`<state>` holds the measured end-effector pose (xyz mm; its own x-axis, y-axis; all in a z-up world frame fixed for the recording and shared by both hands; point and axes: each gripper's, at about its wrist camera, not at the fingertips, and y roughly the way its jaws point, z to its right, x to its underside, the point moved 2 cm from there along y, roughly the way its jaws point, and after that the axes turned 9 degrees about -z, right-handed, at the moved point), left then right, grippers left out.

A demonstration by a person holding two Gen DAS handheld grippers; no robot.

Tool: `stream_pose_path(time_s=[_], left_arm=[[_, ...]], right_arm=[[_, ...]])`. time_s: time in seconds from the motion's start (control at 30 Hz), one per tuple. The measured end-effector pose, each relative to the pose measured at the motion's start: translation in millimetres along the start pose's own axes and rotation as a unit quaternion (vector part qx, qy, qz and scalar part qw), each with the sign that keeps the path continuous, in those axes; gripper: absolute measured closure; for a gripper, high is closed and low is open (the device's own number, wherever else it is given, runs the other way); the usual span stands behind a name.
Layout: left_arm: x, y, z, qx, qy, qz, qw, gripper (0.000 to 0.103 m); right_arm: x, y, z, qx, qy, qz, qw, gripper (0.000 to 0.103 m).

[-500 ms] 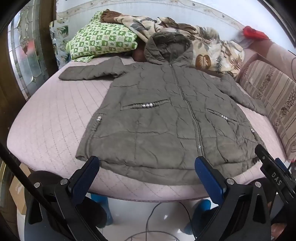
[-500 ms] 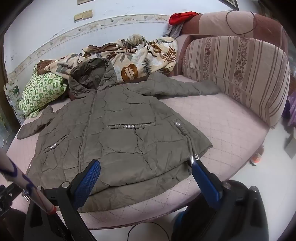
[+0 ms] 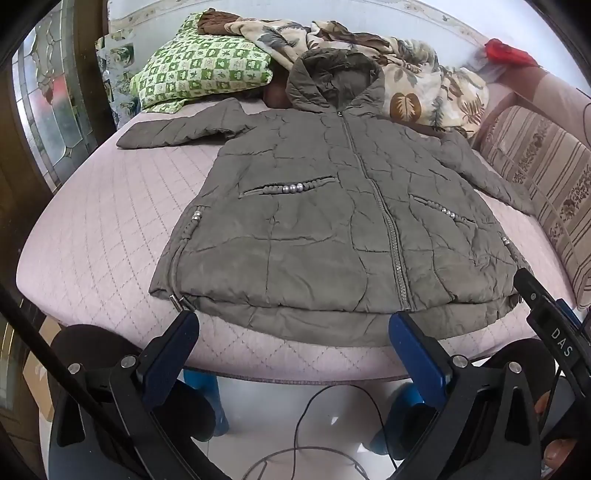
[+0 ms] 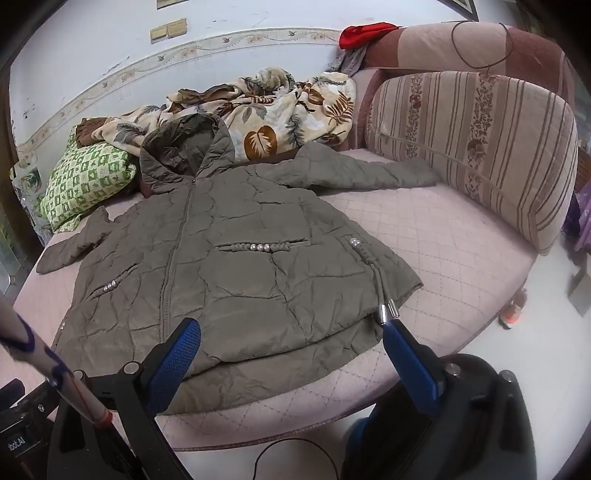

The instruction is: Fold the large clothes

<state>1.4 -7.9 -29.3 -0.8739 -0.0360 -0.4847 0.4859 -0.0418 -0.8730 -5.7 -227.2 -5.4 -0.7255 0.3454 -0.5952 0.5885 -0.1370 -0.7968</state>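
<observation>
While I look past my two tools, the far side of the bed (image 3: pixel 92 236) is crowded: a green checked pillow (image 3: pixel 199 74) lies beyond the left gripper (image 3: pixel 291 339) and off to its left, a leaf-print blanket (image 4: pixel 280 107) is heaped straight ahead against the wall, and a striped bolster cushion (image 4: pixel 476 147) stands ahead and to the right of the right gripper (image 4: pixel 291 343). A red cloth (image 4: pixel 364 31) sits on the sofa back above the blanket. Below the left gripper a dark cable (image 3: pixel 332 424) loops over the white floor.

Nothing lies on the jacket (image 3: pixel 332 221) itself. It is an olive quilted hooded coat, spread front-up and zipped, just ahead of both grippers, its hem nearest to me. The hood rests against the blanket, one sleeve reaches toward the pillow, the other toward the bolster. Beaded trim marks the pockets, and a drawstring with metal tips (image 4: pixel 388 310) ends just ahead of my right gripper's right fingertip.

Both grippers tilt down toward the hem, blue pads (image 4: pixel 173 362) spread wide apart, holding nothing, short of the cloth.
</observation>
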Motion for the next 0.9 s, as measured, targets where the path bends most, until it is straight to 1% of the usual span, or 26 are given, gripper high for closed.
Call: stream_pose_path(time_s=[0.13, 0.27, 0.43, 0.63, 0.7, 0.77, 0.83, 0.9], left_arm=[[10.4, -4.1, -3.6, -0.015, -0.021, 0.001, 0.9997, 0.001], [27.3, -15.1, -9.4, -0.027, -0.045, 0.016, 0.9985, 0.001], [37.3, -33.7, -13.1, -0.008, -0.054, 0.044, 0.9975, 0.001], [43.4, -45.0, 4.8, 0.006, -0.011, 0.058, 0.9982, 0.001], [42.0, -46.7, 12.0, -0.004, 0.011, 0.059, 0.9982, 0.001], [32.4, -54.7, 17.4, -0.003, 0.039, 0.07, 0.9968, 0.001], [16.2, -68.1, 21.4, -0.004, 0.062, 0.075, 0.9952, 0.001], [-3.4, -88.7, 24.4, 0.023, 0.07, 0.078, 0.9942, 0.001]], right_arm=[[-1.0, -2.6, -0.7, 0.002, -0.001, 0.001, 1.0, 0.002], [0.4, -6.7, -0.8, 0.004, 0.001, 0.003, 1.0, 0.002], [0.3, -10.4, 1.8, 0.002, 0.007, 0.004, 1.0, 0.002], [2.3, -6.8, 1.9, -0.002, 0.003, -0.003, 1.0, 0.002], [3.3, -8.0, -0.9, 0.002, -0.004, 0.0, 1.0, 0.002], [3.7, -8.3, -1.5, 0.007, -0.005, 0.0, 1.0, 0.002], [2.7, -7.5, 0.5, 0.008, 0.001, -0.004, 1.0, 0.002], [1.8, -7.9, 3.8, 0.011, 0.006, -0.005, 1.0, 0.002]])
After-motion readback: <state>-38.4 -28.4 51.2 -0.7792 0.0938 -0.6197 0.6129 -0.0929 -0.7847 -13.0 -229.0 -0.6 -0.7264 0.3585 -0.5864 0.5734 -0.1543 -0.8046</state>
